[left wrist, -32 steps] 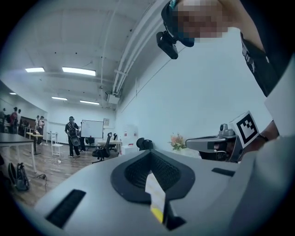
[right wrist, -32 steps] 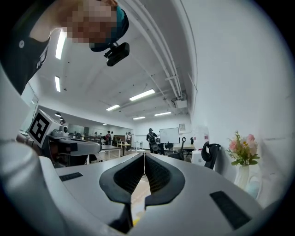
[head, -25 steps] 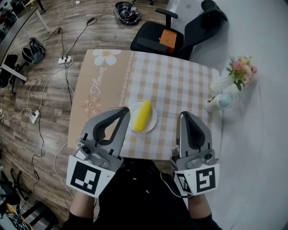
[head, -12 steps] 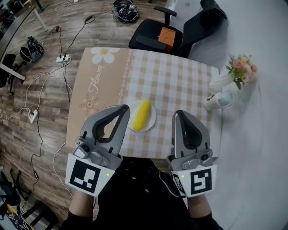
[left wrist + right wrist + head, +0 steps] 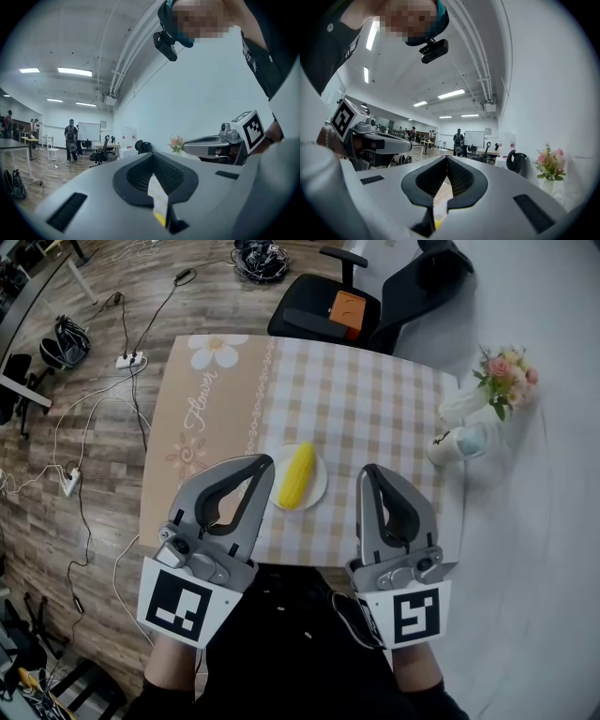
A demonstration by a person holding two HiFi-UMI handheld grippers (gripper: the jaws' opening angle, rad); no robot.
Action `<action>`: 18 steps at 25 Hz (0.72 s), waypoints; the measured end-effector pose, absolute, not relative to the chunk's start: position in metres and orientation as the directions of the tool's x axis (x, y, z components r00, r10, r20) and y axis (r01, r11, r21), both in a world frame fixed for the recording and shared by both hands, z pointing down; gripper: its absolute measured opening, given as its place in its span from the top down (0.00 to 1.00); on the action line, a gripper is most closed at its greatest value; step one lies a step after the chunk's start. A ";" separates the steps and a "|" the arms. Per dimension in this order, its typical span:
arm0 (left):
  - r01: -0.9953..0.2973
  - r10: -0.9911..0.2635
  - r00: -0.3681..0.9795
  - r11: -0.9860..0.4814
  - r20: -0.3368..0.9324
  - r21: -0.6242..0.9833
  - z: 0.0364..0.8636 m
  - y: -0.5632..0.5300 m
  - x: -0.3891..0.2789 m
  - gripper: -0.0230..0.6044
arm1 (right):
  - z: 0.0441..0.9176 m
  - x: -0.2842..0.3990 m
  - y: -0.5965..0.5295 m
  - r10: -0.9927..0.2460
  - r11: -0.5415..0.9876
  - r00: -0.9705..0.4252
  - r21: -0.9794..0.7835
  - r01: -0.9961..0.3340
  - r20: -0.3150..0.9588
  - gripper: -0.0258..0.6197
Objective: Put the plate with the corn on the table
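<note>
A white plate with a yellow corn cob on it rests on the checked tablecloth near the table's front edge. My left gripper hovers just left of the plate, shut, with nothing in it. Right of the plate, my right gripper is also shut and empty, a short gap away. In the left gripper view the closed jaws of the left gripper fill the lower frame. The right gripper view shows the right gripper the same way. Neither gripper touches the plate.
A vase of pink flowers and a small white pot stand at the table's right edge. A black office chair holding an orange box is behind the table. Cables and power strips lie on the wooden floor at left.
Both grippers stay shut and almost still; the right one has drifted slightly towards me. The plate with the corn has not moved on the table.
</note>
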State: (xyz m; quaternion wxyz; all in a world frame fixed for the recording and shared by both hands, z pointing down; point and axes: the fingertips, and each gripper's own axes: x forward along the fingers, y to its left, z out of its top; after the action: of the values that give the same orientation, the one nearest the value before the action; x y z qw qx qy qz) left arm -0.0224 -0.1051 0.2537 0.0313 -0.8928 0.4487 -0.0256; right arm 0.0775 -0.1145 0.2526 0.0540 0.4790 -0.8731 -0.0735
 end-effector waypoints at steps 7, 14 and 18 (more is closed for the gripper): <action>-0.799 -0.802 0.597 -0.597 0.024 -0.078 0.257 -0.103 -0.024 0.94 | 0.253 0.076 -0.113 -0.846 0.528 -0.533 0.177 -0.831 0.022 0.90; -0.798 -0.801 0.597 -0.598 0.032 -0.079 0.258 -0.100 -0.025 0.94 | 0.253 0.077 -0.112 -0.851 0.521 -0.525 0.177 -0.835 0.029 0.90; -0.803 -0.806 0.591 -0.591 0.031 -0.074 0.259 -0.100 -0.028 0.94 | 0.254 0.076 -0.111 -0.850 0.522 -0.525 0.180 -0.834 0.031 0.90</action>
State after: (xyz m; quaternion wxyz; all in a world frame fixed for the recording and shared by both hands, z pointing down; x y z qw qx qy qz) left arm -0.0280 -0.1004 0.2593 0.0261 -0.8915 0.4512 -0.0305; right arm 0.0757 -0.1113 0.2542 0.0576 0.4837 -0.8704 -0.0713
